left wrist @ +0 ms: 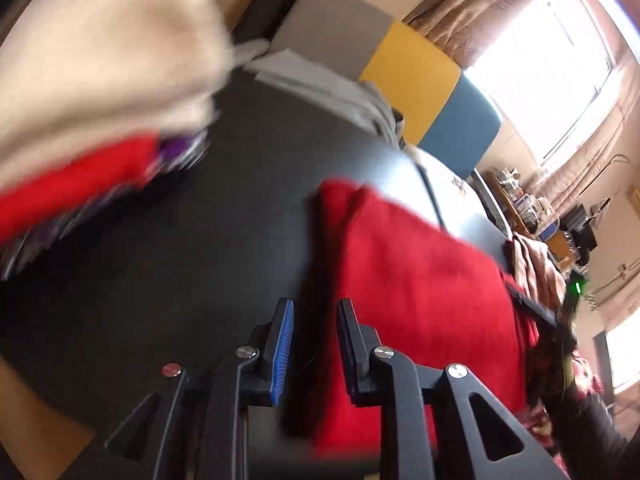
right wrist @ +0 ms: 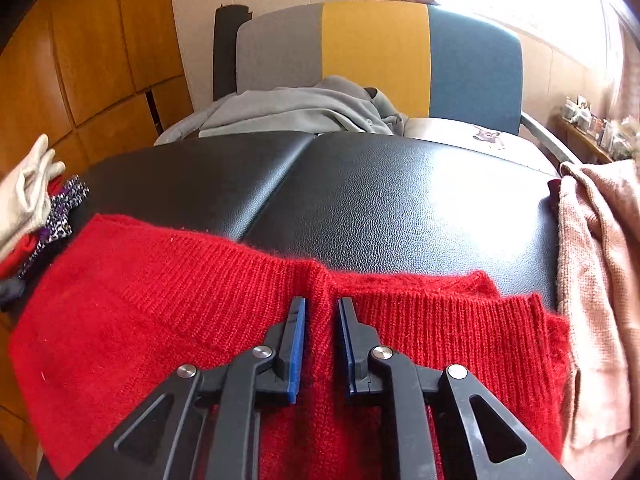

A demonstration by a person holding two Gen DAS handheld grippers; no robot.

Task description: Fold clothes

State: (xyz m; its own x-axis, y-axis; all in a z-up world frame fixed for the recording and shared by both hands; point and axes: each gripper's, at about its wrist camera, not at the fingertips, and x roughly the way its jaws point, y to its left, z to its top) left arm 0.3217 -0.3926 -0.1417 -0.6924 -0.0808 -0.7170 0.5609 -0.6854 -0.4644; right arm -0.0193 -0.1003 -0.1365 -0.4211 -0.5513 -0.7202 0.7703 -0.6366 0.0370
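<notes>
One red sweater (right wrist: 160, 312) on black table (right wrist: 400, 200); left gripper (left wrist: 314, 316) parted, empty; right gripper (right wrist: 322, 312) straddles raised fold, pads apart.

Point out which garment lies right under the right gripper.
The red knit sweater, spread flat under the right gripper; the pink knit and grey garment lie farther off.

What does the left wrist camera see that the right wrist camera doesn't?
Only the left wrist view shows the bright window and the left gripper, open above the black table. Only the right wrist view shows the wooden wall panels and the right gripper, with a ridge of red sweater between its fingers. Both show the sweater, table, grey-yellow-blue chair and grey garment.
</notes>
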